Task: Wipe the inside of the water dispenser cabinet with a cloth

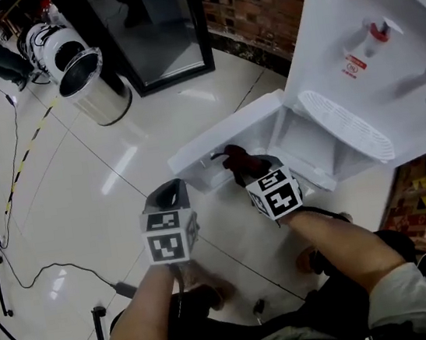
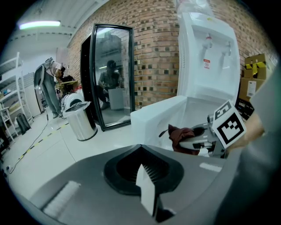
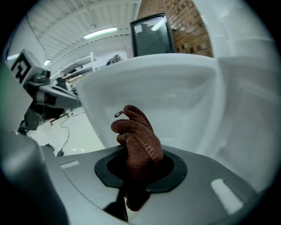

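The white water dispenser [image 1: 383,39] stands at the right, its low cabinet door [image 1: 224,136] swung open toward me. My right gripper [image 1: 246,167] is shut on a bunched red-brown cloth [image 1: 236,156] and hovers at the cabinet opening. In the right gripper view the cloth [image 3: 138,140] sticks up out of the jaws in front of the door's white inner face [image 3: 149,88]. My left gripper [image 1: 171,193] hangs to the left of the door, shut and empty. The left gripper view shows its pads [image 2: 147,189] together, with the cloth [image 2: 180,135] off to the right.
A steel bin [image 1: 91,84] and a black-framed glass door [image 1: 153,24] stand behind on the glossy tiled floor, against a brick wall [image 1: 252,2]. A cable [image 1: 46,267] trails across the floor at left. Cardboard boxes [image 2: 252,77] sit right of the dispenser. A person [image 2: 50,85] stands far back.
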`<state>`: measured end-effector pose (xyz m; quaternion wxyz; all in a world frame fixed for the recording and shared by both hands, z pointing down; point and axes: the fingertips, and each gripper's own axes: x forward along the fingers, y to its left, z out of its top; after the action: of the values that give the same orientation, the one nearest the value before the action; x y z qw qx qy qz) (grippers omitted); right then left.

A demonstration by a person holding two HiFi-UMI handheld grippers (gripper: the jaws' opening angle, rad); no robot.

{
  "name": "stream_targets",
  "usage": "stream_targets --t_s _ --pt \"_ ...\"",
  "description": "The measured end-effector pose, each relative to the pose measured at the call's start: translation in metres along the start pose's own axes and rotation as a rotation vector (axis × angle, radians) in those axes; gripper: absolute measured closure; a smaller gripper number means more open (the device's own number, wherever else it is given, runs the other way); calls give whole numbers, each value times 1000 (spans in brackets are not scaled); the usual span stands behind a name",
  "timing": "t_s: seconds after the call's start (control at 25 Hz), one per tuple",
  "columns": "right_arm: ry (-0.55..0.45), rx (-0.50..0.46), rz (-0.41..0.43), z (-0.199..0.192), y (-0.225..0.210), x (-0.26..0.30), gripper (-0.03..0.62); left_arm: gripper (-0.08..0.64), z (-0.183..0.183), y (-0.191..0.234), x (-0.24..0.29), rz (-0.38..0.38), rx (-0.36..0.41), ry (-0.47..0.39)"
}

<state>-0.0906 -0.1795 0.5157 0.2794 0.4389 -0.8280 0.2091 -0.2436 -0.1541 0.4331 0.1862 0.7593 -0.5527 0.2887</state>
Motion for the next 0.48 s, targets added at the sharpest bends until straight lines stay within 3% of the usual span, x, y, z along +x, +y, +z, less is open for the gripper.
stream_targets --t_s 0.2,0.32,0.48 --pt "44 -154 216 -10 84 14 489 560 -1 0 -1 -5 -2 -6" --pt "85 -208 267 -20 108 27 489 560 -1 1 -1 -7 0 -9" --pt "104 -237 274 -20 114 47 489 560 0 -3 0 -14 -5 -12"
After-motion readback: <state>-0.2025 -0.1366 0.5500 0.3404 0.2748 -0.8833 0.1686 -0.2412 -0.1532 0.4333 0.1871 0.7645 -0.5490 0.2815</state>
